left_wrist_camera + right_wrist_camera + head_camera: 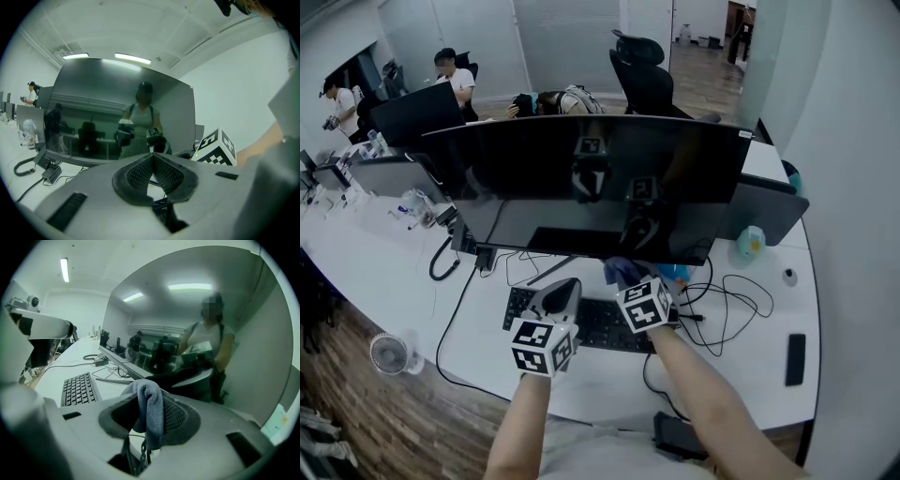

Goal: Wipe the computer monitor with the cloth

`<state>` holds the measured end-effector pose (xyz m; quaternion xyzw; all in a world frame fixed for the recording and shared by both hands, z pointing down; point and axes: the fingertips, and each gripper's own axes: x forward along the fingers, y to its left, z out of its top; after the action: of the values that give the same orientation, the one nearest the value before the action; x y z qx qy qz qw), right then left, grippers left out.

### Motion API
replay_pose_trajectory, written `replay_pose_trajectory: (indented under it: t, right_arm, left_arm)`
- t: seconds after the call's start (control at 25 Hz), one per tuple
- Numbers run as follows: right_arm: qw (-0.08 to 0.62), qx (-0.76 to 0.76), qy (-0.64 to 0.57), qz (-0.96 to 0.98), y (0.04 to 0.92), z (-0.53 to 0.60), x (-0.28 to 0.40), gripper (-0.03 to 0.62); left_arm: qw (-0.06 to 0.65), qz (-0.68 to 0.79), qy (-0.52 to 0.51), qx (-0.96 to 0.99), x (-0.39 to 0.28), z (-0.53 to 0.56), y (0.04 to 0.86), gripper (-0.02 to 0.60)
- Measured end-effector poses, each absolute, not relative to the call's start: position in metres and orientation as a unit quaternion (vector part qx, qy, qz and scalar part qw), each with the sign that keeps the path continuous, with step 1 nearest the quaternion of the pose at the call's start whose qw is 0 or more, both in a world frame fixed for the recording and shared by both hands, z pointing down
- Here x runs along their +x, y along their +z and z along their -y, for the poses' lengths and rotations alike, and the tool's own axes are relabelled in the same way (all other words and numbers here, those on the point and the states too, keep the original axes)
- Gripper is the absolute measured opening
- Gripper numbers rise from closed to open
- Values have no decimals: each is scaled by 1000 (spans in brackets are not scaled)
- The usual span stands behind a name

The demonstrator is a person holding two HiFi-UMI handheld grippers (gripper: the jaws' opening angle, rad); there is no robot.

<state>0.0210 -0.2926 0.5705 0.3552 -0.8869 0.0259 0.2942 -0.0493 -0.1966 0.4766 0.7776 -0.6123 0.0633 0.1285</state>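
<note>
A wide curved dark monitor (591, 183) stands on the white desk (384, 272); its screen fills the left gripper view (122, 117) and the right gripper view (197, 329). A blue-grey cloth (149, 411) is pinched in my right gripper (151, 399), which is shut on it. In the head view the cloth (623, 272) sticks out just below the monitor's lower edge, and the right gripper (636, 281) is close to the screen. My left gripper (562, 292) hovers over the keyboard, shut with nothing in it (152, 161).
A black keyboard (600, 323) lies under both grippers. Cables (736, 305) trail right of it. A phone (795, 358) lies near the right edge, a small fan (391, 354) by the front left edge. People sit at far desks (450, 75).
</note>
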Motion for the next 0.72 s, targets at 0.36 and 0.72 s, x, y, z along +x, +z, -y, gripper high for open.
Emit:
replay_pose_trajectory:
  t: [0.36,0.72]
  right_arm:
    - [288,369,38,883,570,296,47,127]
    - [277,377,46,882,570,301,71,127]
  left_arm:
    - [129,615,64,776,-32,192,478,8]
    - [126,609,71,780,-11,193,478,8]
